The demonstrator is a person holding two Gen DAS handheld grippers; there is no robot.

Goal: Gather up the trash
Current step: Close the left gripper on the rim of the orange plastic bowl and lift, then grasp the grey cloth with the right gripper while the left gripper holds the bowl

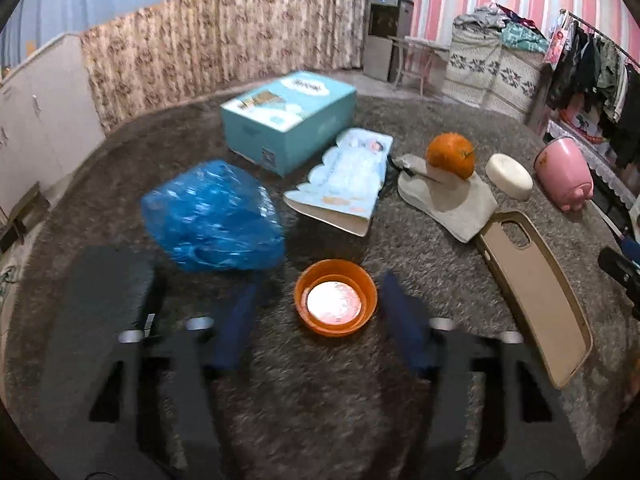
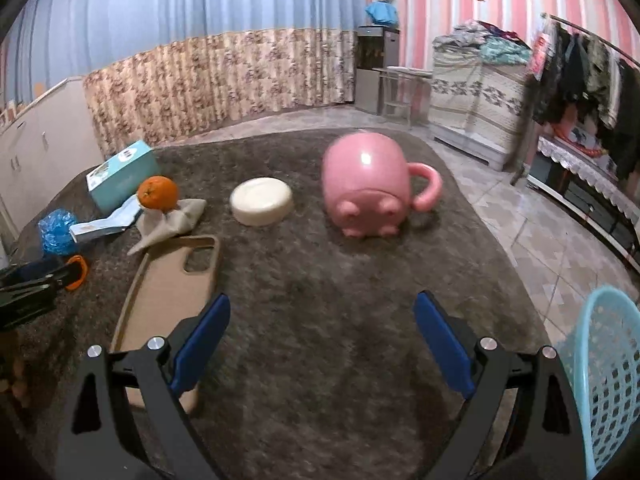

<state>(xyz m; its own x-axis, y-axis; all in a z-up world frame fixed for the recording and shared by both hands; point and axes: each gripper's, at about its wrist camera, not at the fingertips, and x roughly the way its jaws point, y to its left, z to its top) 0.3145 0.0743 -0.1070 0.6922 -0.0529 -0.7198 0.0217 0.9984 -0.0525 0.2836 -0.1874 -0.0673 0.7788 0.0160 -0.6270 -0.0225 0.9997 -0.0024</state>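
Left gripper [image 1: 320,312] jaws spread wide, straddling orange lid [image 1: 335,303] low centre of left wrist view, dead ahead on grey worktop [image 1: 320,400]; round, no long axis. Right gripper [image 2: 322,340] jaws also apart, empty, farther off. Blue basket [image 2: 608,380] lower right.

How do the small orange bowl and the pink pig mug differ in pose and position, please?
The orange bowl stands upright, mouth up, between the left gripper fingers; the pink mug lies tipped over, ahead of the open right gripper. The bowl is shallow and handleless; the mug has a handle. Both rest on the grey rug.
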